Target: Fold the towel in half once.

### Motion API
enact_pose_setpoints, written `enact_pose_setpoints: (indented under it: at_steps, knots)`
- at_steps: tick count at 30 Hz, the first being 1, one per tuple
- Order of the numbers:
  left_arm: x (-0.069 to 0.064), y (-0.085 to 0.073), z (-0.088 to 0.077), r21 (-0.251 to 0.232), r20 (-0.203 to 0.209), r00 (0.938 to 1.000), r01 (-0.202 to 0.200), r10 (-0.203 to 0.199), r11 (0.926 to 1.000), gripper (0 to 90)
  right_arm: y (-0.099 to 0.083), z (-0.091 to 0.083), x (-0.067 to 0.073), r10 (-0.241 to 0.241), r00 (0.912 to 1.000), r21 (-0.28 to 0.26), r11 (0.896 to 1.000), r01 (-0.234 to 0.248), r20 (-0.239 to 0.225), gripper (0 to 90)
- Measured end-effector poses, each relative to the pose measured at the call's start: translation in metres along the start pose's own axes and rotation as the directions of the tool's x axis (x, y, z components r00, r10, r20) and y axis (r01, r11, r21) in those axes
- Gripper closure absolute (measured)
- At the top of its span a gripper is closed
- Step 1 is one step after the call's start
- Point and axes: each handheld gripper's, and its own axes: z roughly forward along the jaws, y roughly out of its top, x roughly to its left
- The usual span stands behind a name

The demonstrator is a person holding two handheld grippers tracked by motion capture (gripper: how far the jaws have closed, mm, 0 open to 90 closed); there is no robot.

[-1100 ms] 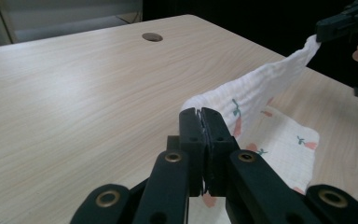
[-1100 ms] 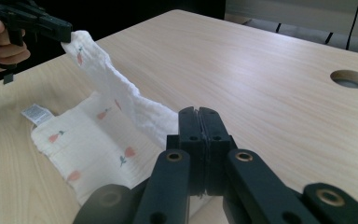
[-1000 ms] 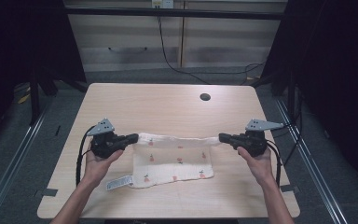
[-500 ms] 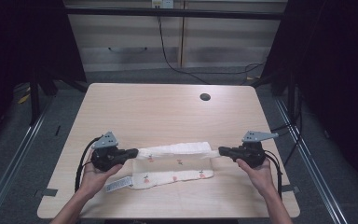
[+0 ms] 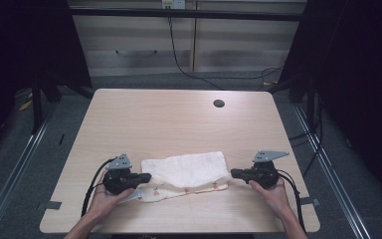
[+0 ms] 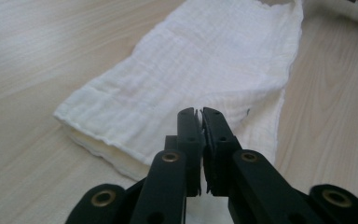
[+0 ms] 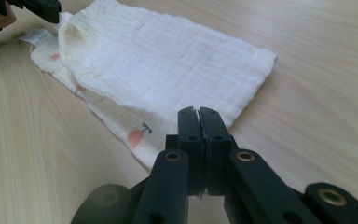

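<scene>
Cloth (image 5: 185,174) lies flat on table (image 5: 179,119), long axis left-right across the near half, top layer folded over, printed layer peeking out along the near edge. Near table edge close by; far half open. Left gripper (image 5: 145,176) at cloth's left end, jaws pinched nearly together, a thin bit of cloth between the tips, just easing apart. Right gripper (image 5: 233,173) at right end, jaws clamped on cloth edge.
</scene>
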Motion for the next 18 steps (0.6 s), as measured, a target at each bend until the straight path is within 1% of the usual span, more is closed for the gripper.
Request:
enact_pose_setpoints:
  at_steps: [2,3,4,6,7,8,9,10,12,13,14,15,16,18]
  knots:
    - [-0.001,-0.002,0.0,0.007,0.006,1.0,0.002,-0.002,1.0,85.7,-0.003,0.001,0.001,-0.003,1.0,0.015,1.0,0.003,-0.001,87.3]
    - [-0.001,-0.002,0.001,0.01,0.003,1.0,0.002,-0.002,0.9999,84.6,-0.004,0.001,0.002,0.004,1.0,0.019,1.0,-0.004,-0.005,87.1]
    - [-0.001,-0.002,0.001,0.007,0.006,0.9999,0.008,-0.008,0.9999,83.4,-0.004,0.001,0.002,-0.005,1.0,0.022,1.0,0.005,-0.008,86.7]
    - [0.0,-0.003,-0.001,0.0,0.016,0.9997,0.016,-0.016,0.9999,80.6,-0.004,0.0,0.004,-0.002,1.0,0.019,1.0,0.002,-0.006,84.3]
    - [0.0,-0.003,-0.003,-0.009,0.013,0.9997,0.02,-0.019,0.9998,79.2,-0.003,0.0,0.004,-0.005,1.0,0.013,1.0,0.005,-0.008,83.1]
    - [0.001,-0.003,-0.006,-0.026,0.031,0.9992,0.028,-0.027,0.9993,77.2,-0.003,-0.001,0.005,0.003,1.0,0.01,1.0,-0.003,-0.009,81.3]
    - [0.001,-0.002,-0.01,-0.048,0.049,0.9978,0.047,-0.045,0.9977,76.8,-0.002,-0.002,0.004,0.003,1.0,0.004,1.0,-0.003,-0.009,79.8]
    - [0.001,-0.002,-0.012,-0.067,0.05,0.9973,0.057,-0.054,0.9961,76.9,-0.002,-0.003,0.005,0.007,1.0,0.002,1.0,-0.007,-0.003,77.5]
    - [0.005,-0.002,-0.015,-0.073,0.041,0.9975,0.06,-0.057,0.9955,78.0,0.0,-0.005,0.004,0.009,1.0,-0.005,1.0,-0.009,0.001,76.3]
    - [0.008,-0.002,-0.014,-0.071,0.03,0.9973,0.068,-0.066,0.9951,78.0,0.001,-0.005,0.003,0.009,1.0,-0.009,1.0,-0.009,0.003,75.6]
    - [0.009,-0.001,-0.013,-0.069,0.021,0.9976,0.067,-0.066,0.9954,78.0,0.002,-0.005,0.002,0.015,0.9999,-0.016,1.0,-0.015,0.004,75.5]
    - [0.011,0.0,-0.011,-0.058,0.014,0.9981,0.06,-0.06,0.9965,78.5,0.003,-0.004,0.001,0.015,0.9999,-0.015,1.0,-0.015,0.004,75.3]
    - [0.012,0.001,-0.009,-0.048,-0.004,0.9984,0.056,-0.057,0.9973,78.4,0.005,-0.002,0.001,0.014,0.9998,-0.01,1.0,-0.014,0.013,74.5]
    - [0.017,0.006,-0.005,-0.042,-0.016,0.9982,0.057,-0.057,0.9975,78.2,0.01,0.003,-0.002,0.01,0.9997,-0.012,1.0,-0.01,0.021,73.7]
